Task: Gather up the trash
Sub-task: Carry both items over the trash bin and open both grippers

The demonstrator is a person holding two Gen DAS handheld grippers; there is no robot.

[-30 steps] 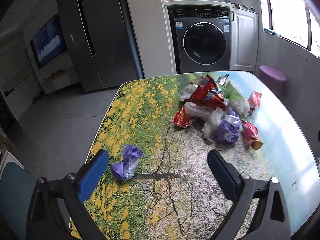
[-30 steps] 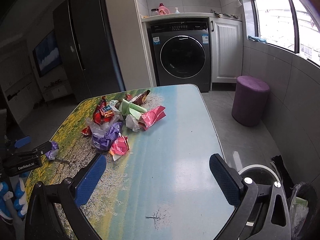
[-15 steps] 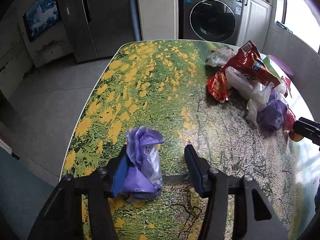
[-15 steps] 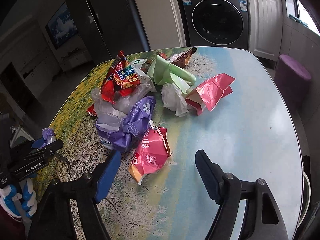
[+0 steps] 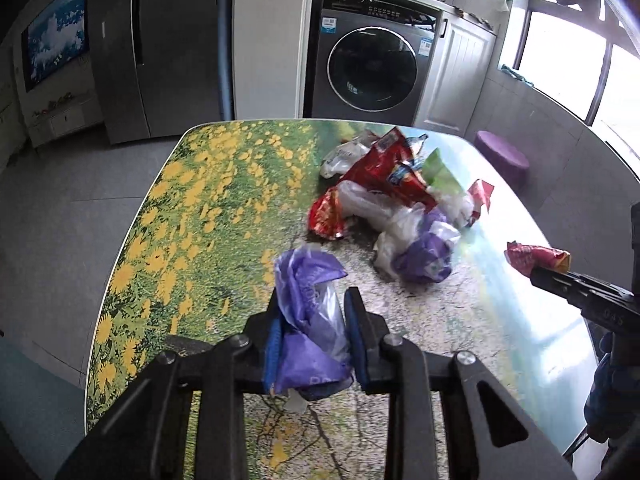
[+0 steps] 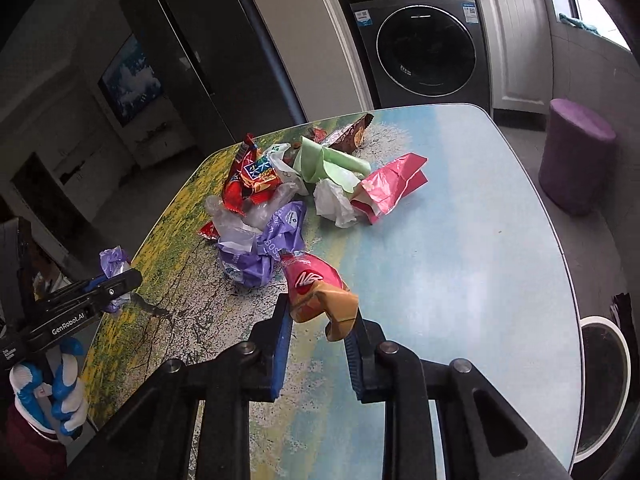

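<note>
While the printed table (image 5: 168, 208) holds the wrapper heap (image 5: 396, 208) at its far middle, carry both catches to the bin (image 6: 600, 380). Left gripper (image 5: 312, 332): clamped on purple bag (image 5: 308, 320). Right gripper (image 6: 320, 320): pinching pink snack packet (image 6: 316, 288). Squeeze firmly; avoid dropping the light film.

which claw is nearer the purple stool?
Right. The right claw, shut on a pink snack wrapper, is over the table's blue side facing the purple stool. The left claw, shut on a purple bag, sits at the far flowered side.
</note>
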